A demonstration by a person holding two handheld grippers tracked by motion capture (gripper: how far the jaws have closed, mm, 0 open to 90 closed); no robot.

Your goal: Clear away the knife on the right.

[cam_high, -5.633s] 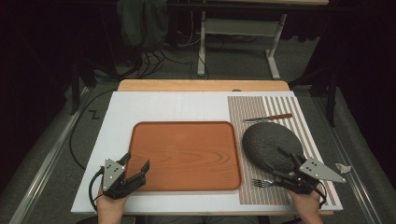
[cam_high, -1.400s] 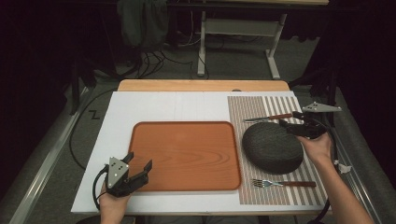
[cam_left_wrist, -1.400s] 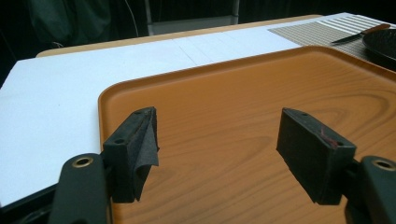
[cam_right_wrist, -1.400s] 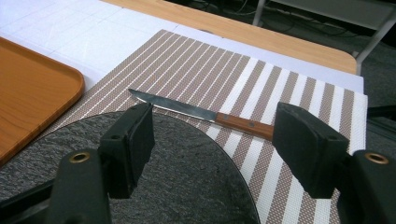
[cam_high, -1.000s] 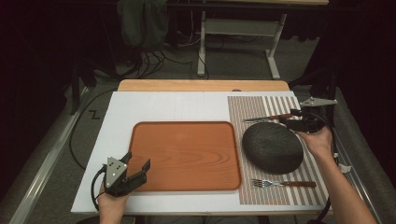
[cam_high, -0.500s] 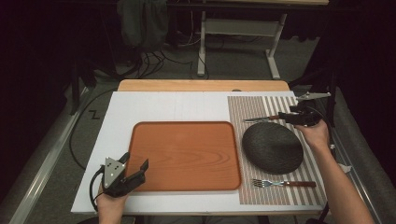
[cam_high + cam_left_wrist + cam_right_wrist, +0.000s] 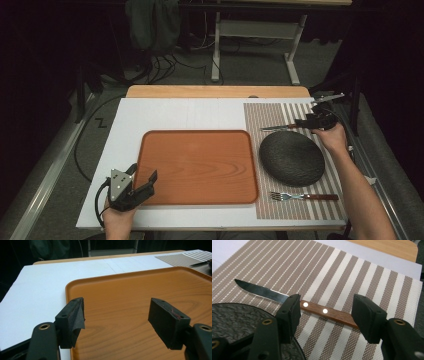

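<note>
A knife [image 7: 280, 127] with a brown wooden handle lies on the striped placemat [image 7: 270, 112] behind a dark round plate [image 7: 292, 158]. My right gripper [image 7: 302, 122] hangs low over the knife's handle. In the right gripper view its jaws [image 7: 327, 300] stand open on either side of the handle [image 7: 329, 313]; they have just been closing a little, and the pads do not press on it. My left gripper [image 7: 144, 171] rests open at the front left corner of the orange tray [image 7: 197, 167], with nothing between its pads [image 7: 75, 315].
A fork [image 7: 302, 196] with a brown handle lies on the placemat in front of the plate. Tray and placemat sit on a white board [image 7: 175, 112] over a wooden table. The plate's rim [image 7: 237, 317] is just beside the right gripper's left jaw.
My right gripper went from the fork at the front right, up past the plate, to the knife at the back, and sank toward its handle. The left gripper stayed still.
</note>
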